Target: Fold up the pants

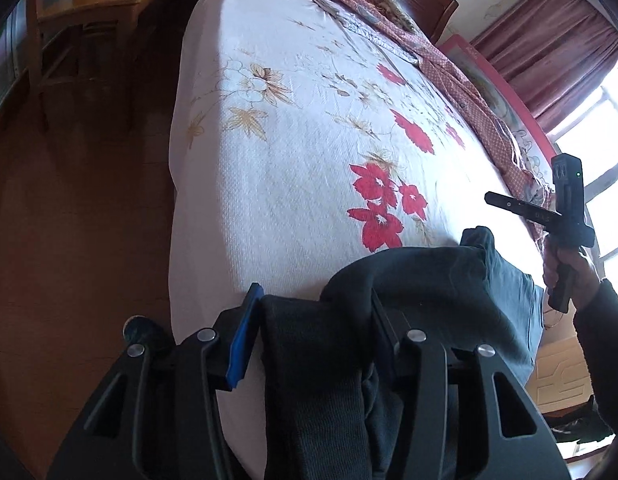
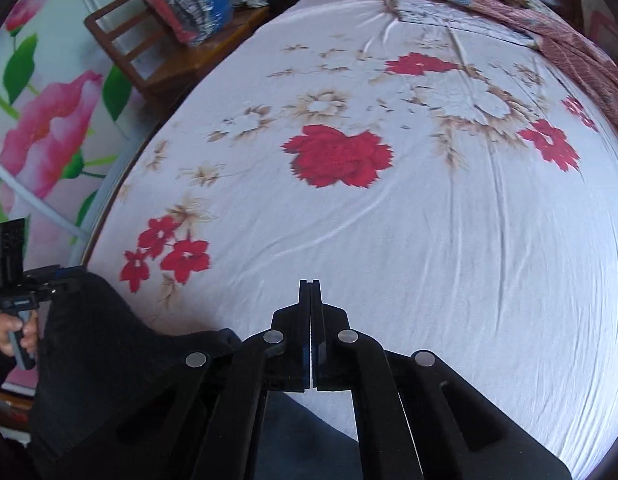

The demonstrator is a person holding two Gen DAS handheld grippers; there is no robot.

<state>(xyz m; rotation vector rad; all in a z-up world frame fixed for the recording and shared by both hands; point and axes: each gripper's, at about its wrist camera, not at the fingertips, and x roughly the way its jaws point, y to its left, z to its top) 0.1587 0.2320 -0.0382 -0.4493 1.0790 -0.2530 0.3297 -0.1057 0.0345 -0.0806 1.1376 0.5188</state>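
Left wrist view: the left gripper (image 1: 315, 312) clamps a thick bunch of the dark pants (image 1: 437, 280) between its fingers, at the near edge of the bed (image 1: 293, 168). The garment hangs from the jaws and drapes rightward. The right gripper (image 1: 505, 203) appears at far right, held by a hand (image 1: 569, 272).

Right wrist view: the right gripper (image 2: 310, 300) has its fingers pressed flat together, with nothing visible between them, above the floral sheet. The pants (image 2: 109, 352) lie at lower left, beside the left gripper (image 2: 49, 280). A wooden chair (image 2: 157, 44) stands beyond the bed.
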